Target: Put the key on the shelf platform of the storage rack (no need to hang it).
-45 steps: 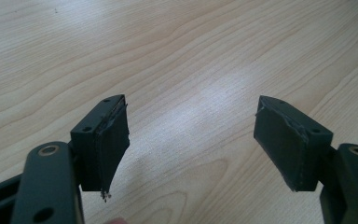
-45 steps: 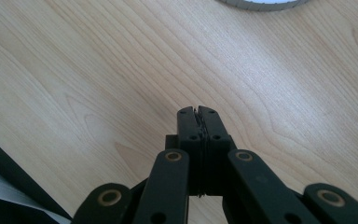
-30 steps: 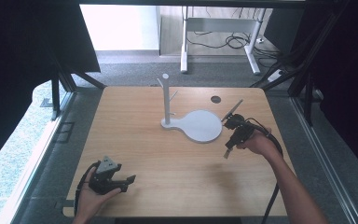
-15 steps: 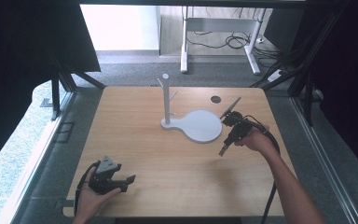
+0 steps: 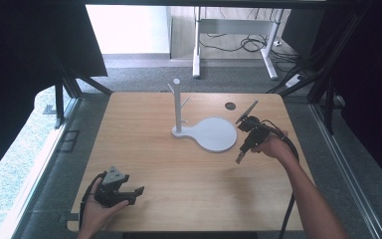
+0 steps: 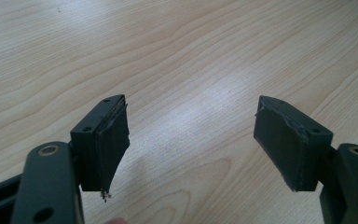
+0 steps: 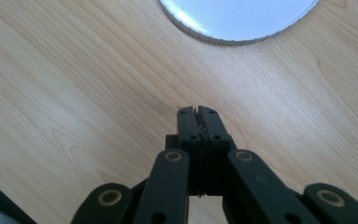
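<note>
White stand [image 5: 213,133] beside right hand-held gripper [image 5: 240,158]

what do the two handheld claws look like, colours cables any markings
Both are black. The left claw has two wedge-shaped jaws with dark taped pads on flat link arms with round rivet holes, a grey three-cornered plate on top in the high view, and a black cable looping behind. The right claw has the same riveted black links and a black cable trailing along the bare, sleeveless forearm. No lettering is readable.
</note>
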A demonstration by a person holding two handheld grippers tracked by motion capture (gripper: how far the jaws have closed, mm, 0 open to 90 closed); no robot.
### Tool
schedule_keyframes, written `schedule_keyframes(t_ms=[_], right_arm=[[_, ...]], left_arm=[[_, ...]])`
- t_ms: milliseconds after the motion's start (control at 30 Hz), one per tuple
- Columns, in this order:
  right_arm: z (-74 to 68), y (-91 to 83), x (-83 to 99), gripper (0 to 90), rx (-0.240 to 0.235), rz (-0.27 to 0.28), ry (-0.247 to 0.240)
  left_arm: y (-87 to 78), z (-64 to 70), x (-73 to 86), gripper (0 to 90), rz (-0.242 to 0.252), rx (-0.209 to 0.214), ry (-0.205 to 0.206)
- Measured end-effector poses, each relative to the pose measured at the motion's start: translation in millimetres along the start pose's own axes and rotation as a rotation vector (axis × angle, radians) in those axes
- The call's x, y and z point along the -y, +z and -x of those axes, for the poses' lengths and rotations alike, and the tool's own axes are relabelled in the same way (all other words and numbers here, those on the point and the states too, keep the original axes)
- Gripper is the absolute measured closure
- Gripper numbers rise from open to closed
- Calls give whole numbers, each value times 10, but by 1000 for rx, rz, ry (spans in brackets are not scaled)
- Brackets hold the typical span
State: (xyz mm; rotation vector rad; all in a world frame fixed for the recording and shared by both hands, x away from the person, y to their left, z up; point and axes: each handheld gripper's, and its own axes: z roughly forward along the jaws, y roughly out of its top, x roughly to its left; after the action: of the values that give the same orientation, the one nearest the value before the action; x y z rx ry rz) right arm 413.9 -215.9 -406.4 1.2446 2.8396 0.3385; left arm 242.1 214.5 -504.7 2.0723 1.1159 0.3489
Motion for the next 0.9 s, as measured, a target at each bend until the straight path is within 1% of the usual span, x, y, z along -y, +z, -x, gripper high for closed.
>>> schedule_keyframes(t_ms=[67, 100, 233, 267, 433, 667, 767, 900], right_arm=[[3, -6, -13, 897, 3, 0, 1], [12, -8, -21, 897, 2, 2, -6], [15, -18, -59, 896, 1, 4, 4], [25, -17, -68, 897, 2, 5, -3], [40, 9, -127, 897, 5, -4, -2], [75, 25, -233, 897, -6, 1, -3], [88, 42, -283, 897, -9, 1, 4], [117, 65, -338, 897, -13, 5, -2]], left_arm=[[-1, -3, 1, 266, 0, 0, 0], [-1, -1, 2, 266, 3, 0, -5], [-8, -8, 2, 266, 4, -1, -4], [-9, -10, 2, 266, 4, -1, -4], [-9, -15, 3, 266, 4, -1, -5], [-27, -36, 5, 266, 6, -4, -6], [-37, -44, 5, 266, 11, -3, -10], [-44, -58, 9, 266, 13, -5, -13]])
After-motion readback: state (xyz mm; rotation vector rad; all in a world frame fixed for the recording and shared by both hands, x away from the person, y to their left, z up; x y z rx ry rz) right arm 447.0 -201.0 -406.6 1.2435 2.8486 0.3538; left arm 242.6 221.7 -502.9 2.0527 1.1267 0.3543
